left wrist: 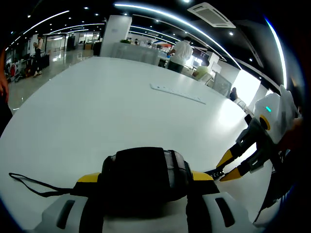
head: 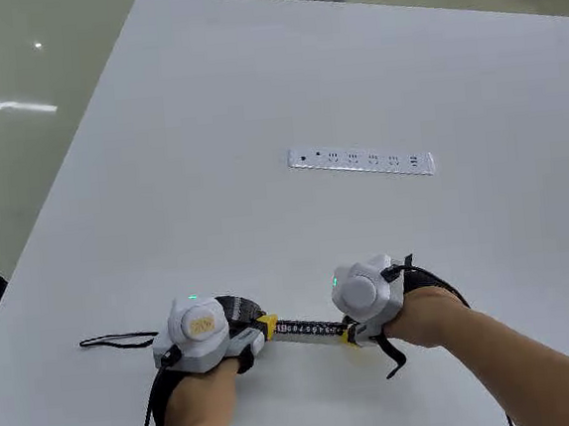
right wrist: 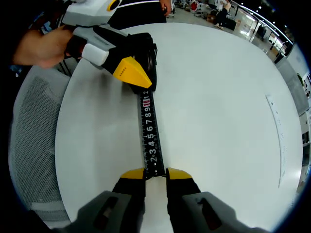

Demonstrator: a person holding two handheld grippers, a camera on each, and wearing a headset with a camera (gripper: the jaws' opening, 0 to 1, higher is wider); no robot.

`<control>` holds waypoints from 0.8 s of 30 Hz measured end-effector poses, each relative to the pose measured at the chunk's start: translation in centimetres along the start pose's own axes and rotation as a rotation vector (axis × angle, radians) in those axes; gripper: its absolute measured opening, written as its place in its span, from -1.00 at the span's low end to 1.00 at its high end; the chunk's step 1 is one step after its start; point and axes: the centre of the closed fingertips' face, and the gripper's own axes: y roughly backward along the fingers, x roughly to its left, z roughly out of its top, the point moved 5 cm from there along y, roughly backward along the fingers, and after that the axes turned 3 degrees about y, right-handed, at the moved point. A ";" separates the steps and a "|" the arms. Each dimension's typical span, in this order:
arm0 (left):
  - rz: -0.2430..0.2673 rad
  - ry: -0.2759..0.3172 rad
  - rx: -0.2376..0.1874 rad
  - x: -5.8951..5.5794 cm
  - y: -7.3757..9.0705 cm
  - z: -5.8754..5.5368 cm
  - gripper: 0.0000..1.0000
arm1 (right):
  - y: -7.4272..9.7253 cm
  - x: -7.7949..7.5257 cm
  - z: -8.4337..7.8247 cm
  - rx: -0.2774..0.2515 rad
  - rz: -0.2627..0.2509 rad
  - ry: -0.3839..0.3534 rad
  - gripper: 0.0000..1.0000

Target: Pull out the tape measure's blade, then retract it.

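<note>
Right claw [right wrist: 155,173] clamped on extended blade [right wrist: 149,131] tip

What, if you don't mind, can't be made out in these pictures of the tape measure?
Head view: the tape measure case is mostly covered by the left gripper.
Right gripper view: the blade tip is hidden between the jaws of the right gripper.
Head view: the blade's numbers and the power strip markings are too small to read.

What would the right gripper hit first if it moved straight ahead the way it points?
Its line follows the blade it pinches, so the right gripper would likely meet the tape measure's black case first, clamped in the left gripper.
</note>
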 end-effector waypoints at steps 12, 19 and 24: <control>0.002 0.006 0.001 0.0 0.0 0.0 0.31 | -0.4 -0.1 0.6 -0.013 0.001 -0.002 -0.70; 0.002 0.008 0.001 0.0 0.0 0.0 0.31 | -0.6 0.0 1.2 -0.017 0.005 0.009 -0.70; 0.000 0.010 0.000 0.0 0.0 0.0 0.31 | -0.9 0.0 2.0 -0.042 0.014 -0.013 -0.70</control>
